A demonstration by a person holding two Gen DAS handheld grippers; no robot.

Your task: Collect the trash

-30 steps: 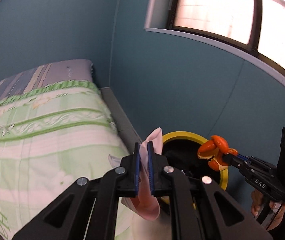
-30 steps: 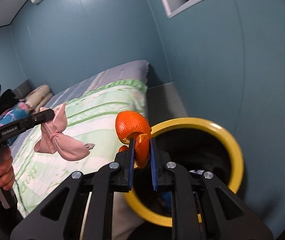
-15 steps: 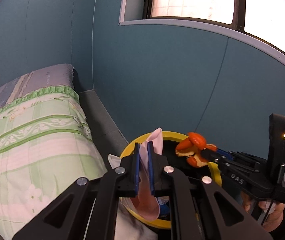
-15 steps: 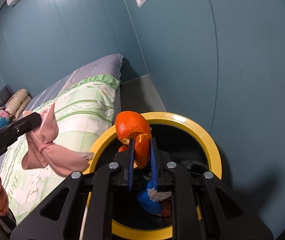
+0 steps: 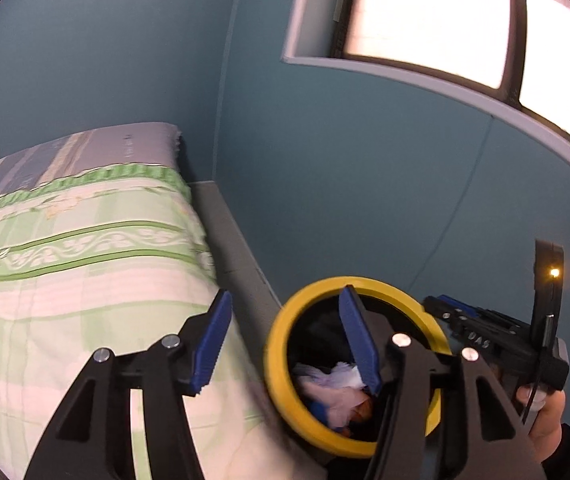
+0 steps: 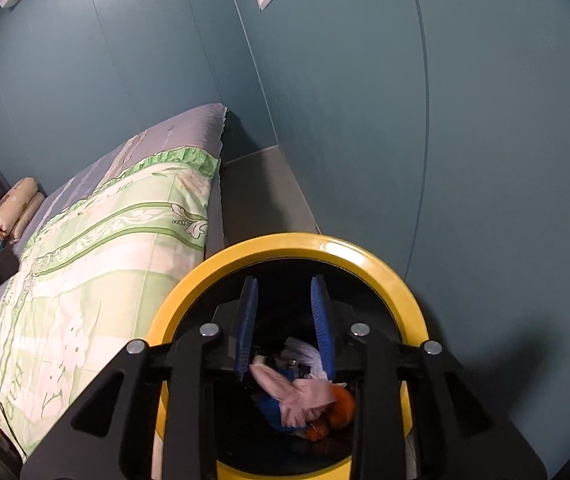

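Both claws just opened wide, nothing between the pads: left claw [image 5: 285,334], right claw [image 6: 285,322]. Held over the yellow-rimmed bin [image 6: 365,248] to drop trash inside. Down in there: pink rag [image 6: 301,394], orange peel [image 6: 343,402]. Farther off, green bed [image 6: 97,256], blue wall [image 6: 465,140].

The bin's yellow rim [image 6: 285,246] looks like glossy plastic, the bed quilt [image 6: 97,264] is soft printed cloth, and the tongs' blue pads [image 5: 211,344] look ribbed and rubbery, matt.

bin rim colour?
Yellow bin rim around a black inside, clearest in the right wrist view.
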